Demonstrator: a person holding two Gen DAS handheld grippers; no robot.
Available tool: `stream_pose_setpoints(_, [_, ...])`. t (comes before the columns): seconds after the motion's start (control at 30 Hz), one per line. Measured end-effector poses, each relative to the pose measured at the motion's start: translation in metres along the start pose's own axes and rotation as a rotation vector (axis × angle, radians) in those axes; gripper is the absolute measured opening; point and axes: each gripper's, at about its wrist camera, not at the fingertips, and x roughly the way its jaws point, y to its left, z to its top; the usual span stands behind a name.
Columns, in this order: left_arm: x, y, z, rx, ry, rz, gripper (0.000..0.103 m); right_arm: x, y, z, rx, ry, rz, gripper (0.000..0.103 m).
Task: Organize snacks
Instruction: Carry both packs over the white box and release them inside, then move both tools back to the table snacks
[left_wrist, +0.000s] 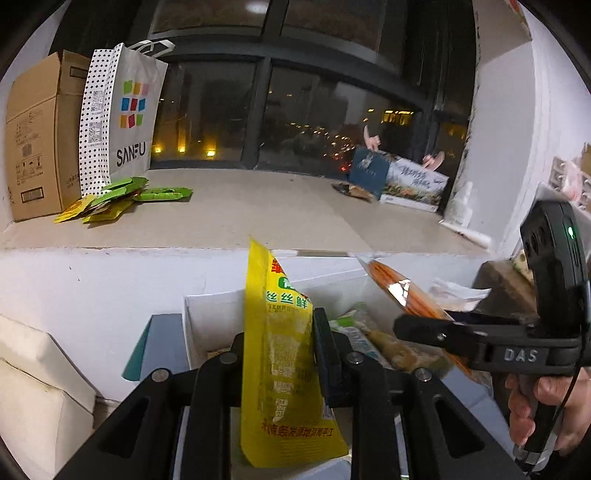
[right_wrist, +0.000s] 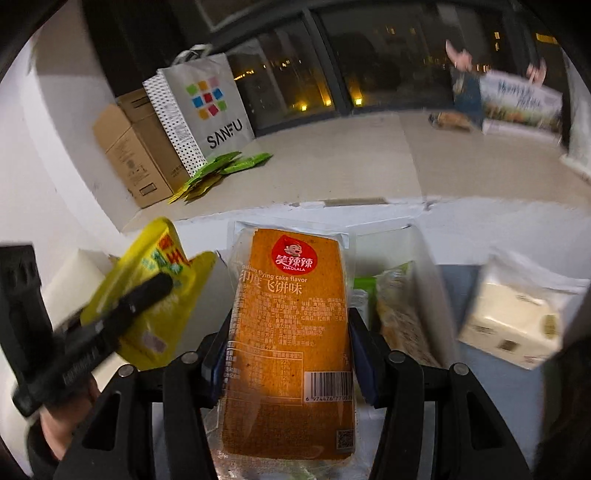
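The yellow packet (left_wrist: 284, 354) is clamped upright in the left gripper (left_wrist: 280, 354), the orange packet (right_wrist: 291, 332) lengthwise in the right gripper (right_wrist: 290, 354), both well short of the green pile (left_wrist: 122, 199) on the ledge (left_wrist: 258, 206).

A yellow snack packet (left_wrist: 284, 354), an orange cake packet (right_wrist: 291, 332), and a white polka-dotted SANFU bag (left_wrist: 122, 122) with coloured squares are seen.

Left gripper (left_wrist: 279, 354) has its jaws pinched on a yellow packet (left_wrist: 284, 354), which stands upright. Off to the right, the right gripper (left_wrist: 417, 325) has an orange packet (left_wrist: 395, 284) in its jaws, with a hand (left_wrist: 546, 410) around the handle. Below them is a white bin (left_wrist: 207, 314) with more snacks. Up on the ledge (left_wrist: 258, 206), green packets (left_wrist: 129, 194) lie by a SANFU bag (left_wrist: 129, 114) and a cardboard box (left_wrist: 37, 140).
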Motion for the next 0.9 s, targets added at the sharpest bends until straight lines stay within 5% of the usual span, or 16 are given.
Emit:
stream_pose_setpoints(0.07, [0.011, 0.004, 0.0, 0.007, 0.02, 0.035, 0.046, 0.018, -0.001, 0.009, 0.001, 0.024, -0.008, 0.059])
stream_pose_setpoints(0.1, [0.019, 0.006, 0.0, 0.006, 0.047, 0.046, 0.083, 0.026, -0.001, 0.014, 0.009, 0.026, -0.011, 0.062])
stream_pose_setpoints(0.13, [0.025, 0.01, -0.003, 0.003, 0.065, 0.055, 0.102, 0.029, -0.002, 0.017, 0.016, 0.026, -0.006, 0.068])
stream_pose_setpoints(0.2, [0.025, 0.012, -0.007, 0.015, 0.059, 0.068, 0.103, 0.038, -0.004, 0.023, 0.051, 0.037, 0.035, 0.099])
stream_pose_setpoints(0.23, [0.025, 0.013, -0.009, 0.017, 0.065, 0.068, 0.103, 0.039, -0.005, 0.026, 0.061, 0.027, 0.057, 0.103])
stream_pose_setpoints(0.6, [-0.021, 0.005, -0.027, 0.042, 0.03, 0.013, 0.103, -0.003, 0.01, 0.016, 0.025, -0.067, 0.068, 0.103])
stream_pose_setpoints(0.9, [-0.087, -0.026, -0.068, 0.129, 0.009, -0.017, 0.103, -0.067, 0.032, -0.03, -0.16, -0.119, 0.031, 0.103])
